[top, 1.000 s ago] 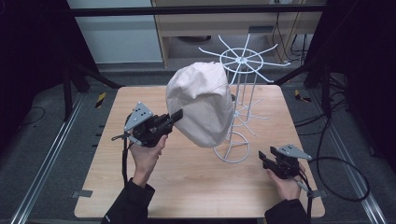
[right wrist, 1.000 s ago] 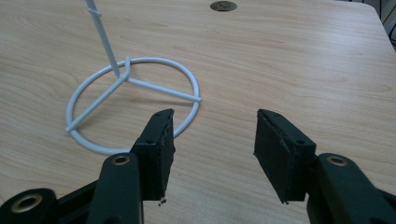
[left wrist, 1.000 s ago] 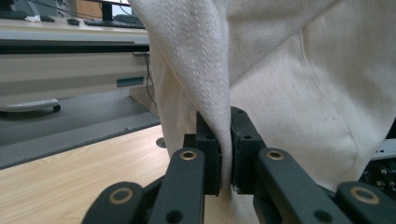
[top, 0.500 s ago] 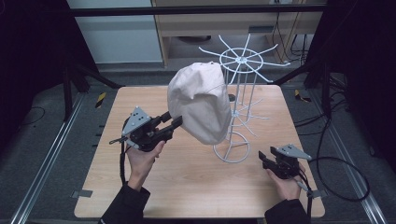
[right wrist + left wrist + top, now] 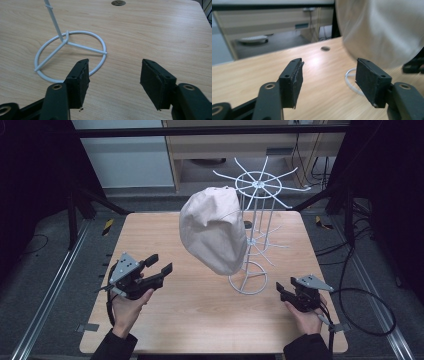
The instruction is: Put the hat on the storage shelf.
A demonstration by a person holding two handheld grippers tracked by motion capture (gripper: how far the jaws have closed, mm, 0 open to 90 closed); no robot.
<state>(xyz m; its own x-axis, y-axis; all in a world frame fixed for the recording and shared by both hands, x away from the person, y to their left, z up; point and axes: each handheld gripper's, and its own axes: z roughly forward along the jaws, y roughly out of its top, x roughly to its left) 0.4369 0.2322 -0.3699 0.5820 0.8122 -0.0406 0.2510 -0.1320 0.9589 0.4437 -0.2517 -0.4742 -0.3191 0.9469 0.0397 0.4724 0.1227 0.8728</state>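
Left tool (image 5: 159, 268): jaws spread wide with nothing between them; they have just been opening. It hangs clear of the cap, at about 8 o'clock from it, pointing toward 2 o'clock.
Left hand (image 5: 125, 307): comes in from the 6 o'clock edge, gripping the tool's body from below, low above the surface (image 5: 200, 315).
Cap (image 5: 214, 232): pale beige cloth, hung on the white wire stand (image 5: 257, 220) near the middle of the surface, draping down the stand's 9 o'clock side; in the left gripper view it sits just beyond the right jaw, apart from it.
Writing: none readable on cap, stand or tools.
Right tool (image 5: 281, 290): jaws wide apart and holding nothing; they have just widened a little. It sits at 4 o'clock from the stand's ring base (image 5: 71, 56), aimed at it, not touching.
Right hand (image 5: 306, 316): low at the 5 o'clock corner, holding the tool near the surface.
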